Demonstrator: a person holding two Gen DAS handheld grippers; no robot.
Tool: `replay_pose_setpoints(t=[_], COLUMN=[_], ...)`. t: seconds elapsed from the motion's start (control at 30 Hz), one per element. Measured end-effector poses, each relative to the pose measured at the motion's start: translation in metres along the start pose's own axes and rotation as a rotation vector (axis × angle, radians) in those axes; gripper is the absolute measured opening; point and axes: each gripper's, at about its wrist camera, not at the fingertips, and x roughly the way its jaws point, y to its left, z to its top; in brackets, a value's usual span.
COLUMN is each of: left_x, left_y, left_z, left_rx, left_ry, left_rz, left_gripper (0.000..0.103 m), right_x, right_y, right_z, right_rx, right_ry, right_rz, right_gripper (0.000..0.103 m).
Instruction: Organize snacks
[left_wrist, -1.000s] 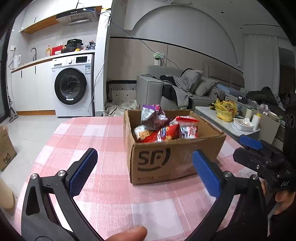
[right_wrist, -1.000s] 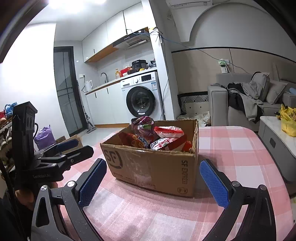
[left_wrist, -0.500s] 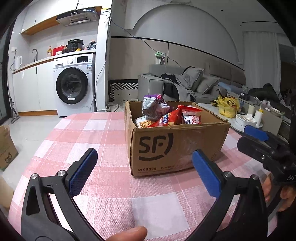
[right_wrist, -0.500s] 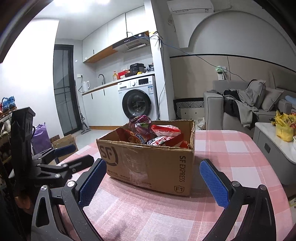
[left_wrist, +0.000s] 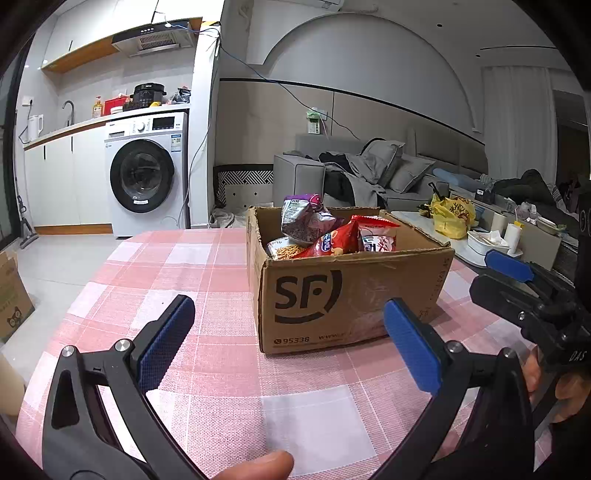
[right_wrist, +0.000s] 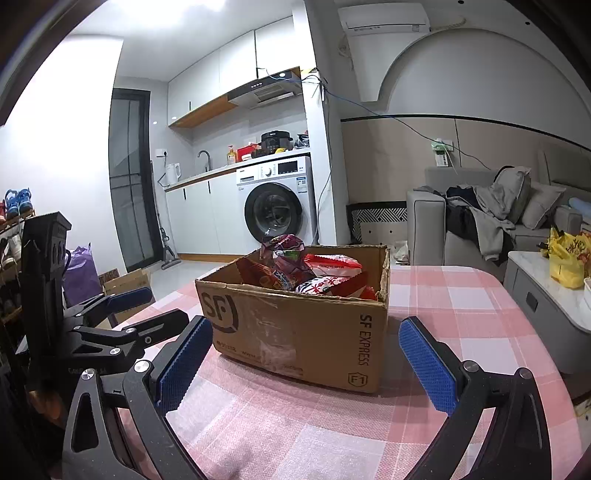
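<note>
A brown SF cardboard box (left_wrist: 343, 295) stands on the pink checked tablecloth (left_wrist: 207, 280), holding several snack bags: a purple bag (left_wrist: 304, 219) on top, a red bag (left_wrist: 332, 243) and a red-and-white bag (left_wrist: 376, 236). The box also shows in the right wrist view (right_wrist: 295, 332). My left gripper (left_wrist: 288, 332) is open and empty, low in front of the box. My right gripper (right_wrist: 304, 354) is open and empty, near the box's right corner. Each gripper shows in the other's view, the right (left_wrist: 517, 284) and the left (right_wrist: 122, 314).
The table (right_wrist: 461, 317) ends just past the box. A washing machine (left_wrist: 144, 173) and kitchen counter stand behind. A grey sofa (left_wrist: 369, 177) and a low table with a yellow bag (left_wrist: 448, 218) are to the right. A cardboard box (left_wrist: 11, 295) sits on the floor at left.
Both grippers have sunk lower towards the table, so the box looks taller and its contents less visible. Both stay open and empty.
</note>
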Motion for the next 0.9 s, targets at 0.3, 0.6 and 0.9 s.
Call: replay_pose_setpoints(t=[0.3, 0.6, 0.9], left_x=[0.0015, 0.0017, 0.0019], left_y=[-0.0012, -0.0018, -0.0032], left_z=[0.0005, 0.0008, 0.0005], left_rx=[0.007, 0.008, 0.011], left_ry=[-0.004, -0.006, -0.008], left_rz=[-0.013, -0.017, -0.019], left_gripper=[0.102, 0.102, 0.102], right_x=[0.0012, 0.0007, 0.0007], right_y=[0.0007, 0.0004, 0.0002], right_z=[-0.0007, -0.0005, -0.0006], right_rx=[0.006, 0.004, 0.005], right_ry=[0.0, 0.0, 0.0], right_rz=[0.002, 0.002, 0.001], right_gripper=[0.103, 0.103, 0.103])
